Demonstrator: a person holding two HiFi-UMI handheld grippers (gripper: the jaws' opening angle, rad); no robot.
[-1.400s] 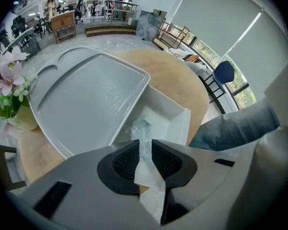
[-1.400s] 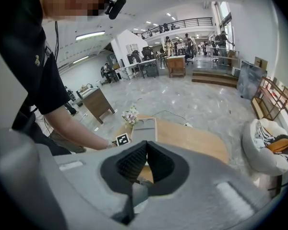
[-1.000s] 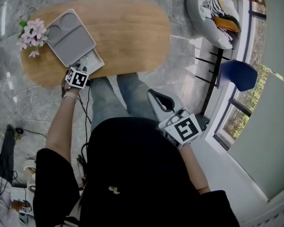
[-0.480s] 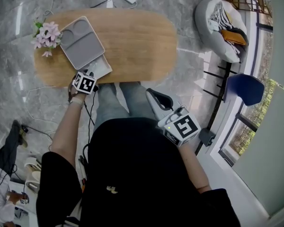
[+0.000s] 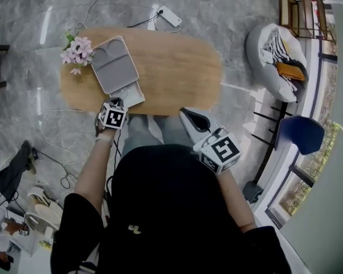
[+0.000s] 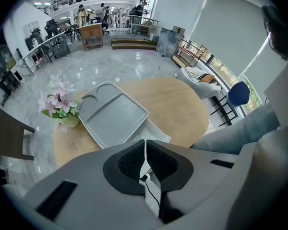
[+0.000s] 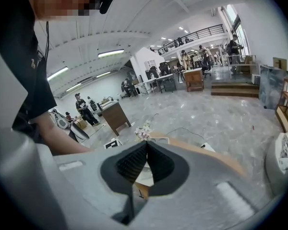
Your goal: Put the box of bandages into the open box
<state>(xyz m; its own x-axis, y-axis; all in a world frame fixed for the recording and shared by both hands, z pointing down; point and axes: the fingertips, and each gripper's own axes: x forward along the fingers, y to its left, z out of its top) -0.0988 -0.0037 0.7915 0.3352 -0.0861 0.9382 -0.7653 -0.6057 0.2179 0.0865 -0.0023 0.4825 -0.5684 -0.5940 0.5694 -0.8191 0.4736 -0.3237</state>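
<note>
The white box (image 5: 131,93) lies flat on the wooden table (image 5: 177,67), directly ahead of the left gripper (image 5: 116,103) and just beyond its jaw tips, at the table edge nearest the tool. Whether this item is the box of bandages or the open box cannot be determined. In the left gripper view the white box (image 6: 156,131) shows immediately above the left gripper (image 6: 145,150); the jaws are pressed together with nothing between them and do not touch the box. A grey tray (image 5: 115,66) with moulded compartments adjoins the far side of the white box, its near edge meeting the box. Beyond the tray's far left corner stands a pot of pink flowers (image 5: 76,49). The right gripper (image 5: 188,116) is held to the right of the left gripper, over the person's lap at the near table edge, well apart from the white box. In the right gripper view its jaws are likewise closed against each other and empty (image 7: 147,150).
</note>
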